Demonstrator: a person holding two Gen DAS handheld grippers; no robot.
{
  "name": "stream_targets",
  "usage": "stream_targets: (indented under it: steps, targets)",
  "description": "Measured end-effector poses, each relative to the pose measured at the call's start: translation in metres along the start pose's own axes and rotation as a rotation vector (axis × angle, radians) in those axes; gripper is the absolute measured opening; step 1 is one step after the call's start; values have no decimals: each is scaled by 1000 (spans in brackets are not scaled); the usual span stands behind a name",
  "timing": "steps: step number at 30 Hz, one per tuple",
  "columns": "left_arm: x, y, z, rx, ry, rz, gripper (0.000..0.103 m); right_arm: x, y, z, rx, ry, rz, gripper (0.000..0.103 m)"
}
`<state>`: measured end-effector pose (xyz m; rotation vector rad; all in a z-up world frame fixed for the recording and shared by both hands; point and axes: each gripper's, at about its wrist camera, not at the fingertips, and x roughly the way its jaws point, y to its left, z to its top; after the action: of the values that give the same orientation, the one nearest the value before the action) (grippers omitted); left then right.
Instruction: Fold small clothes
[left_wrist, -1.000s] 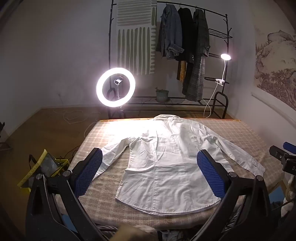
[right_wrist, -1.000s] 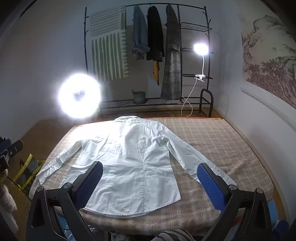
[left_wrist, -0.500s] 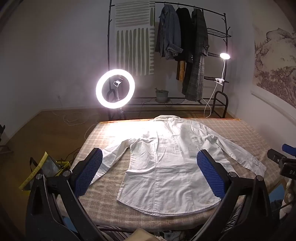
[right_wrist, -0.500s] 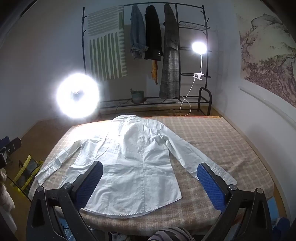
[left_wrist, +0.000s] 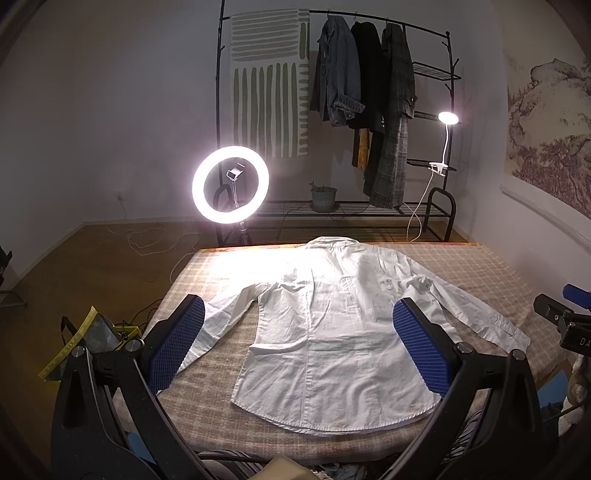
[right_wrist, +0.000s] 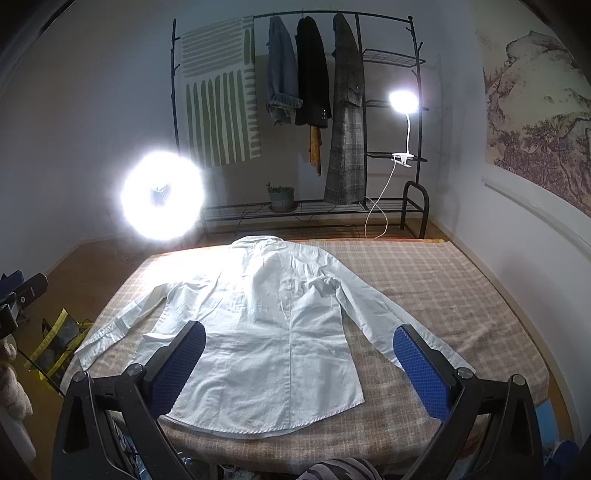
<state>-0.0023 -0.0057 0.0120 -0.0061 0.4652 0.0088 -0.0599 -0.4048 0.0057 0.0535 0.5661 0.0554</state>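
- A checked bed (left_wrist: 229, 273) fills the lower half of both frames, and on it a white long-sleeved shirt (left_wrist: 332, 325) lies flat, collar toward the far edge at frame centre, hem toward the lower edge, both sleeves spread outward.
- The shirt looks light, thin and limp; it would likely sag and crease wherever it is lifted, and may slide little on the woven cover. Doubled cloth at a cuff, the shoulder seam or a hem corner appears the surest place to pinch, rather than the single-layer back panel.
- The left tool (left_wrist: 297, 341) hangs above the near edge of the bed with its blue pads spread wide, holding nothing; the shirt's body shows between them.
- The right tool (right_wrist: 299, 365) is likewise wide open and empty, its pads framing the hem and the lower part of one sleeve.
- The left wrist view shows the sleeve at frame right in full, down to its cuff (left_wrist: 511, 334), and a rumpled patch by that shoulder; its own pad hides the opposite cuff.
- The right wrist view shows that opposite sleeve (right_wrist: 122, 325) running to the bed's edge at frame left, while its pad covers the end of the nearer sleeve.
- A ring light (left_wrist: 230, 184) reads as a clean circle in the left wrist view and as glare in the right.
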Motion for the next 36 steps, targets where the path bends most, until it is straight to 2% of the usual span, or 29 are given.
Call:
stream_targets:
  steps: [36]
  targets:
    - [-7,4,1,-22,-65,9,103,-8,6,7,-6,-60,-11,103]
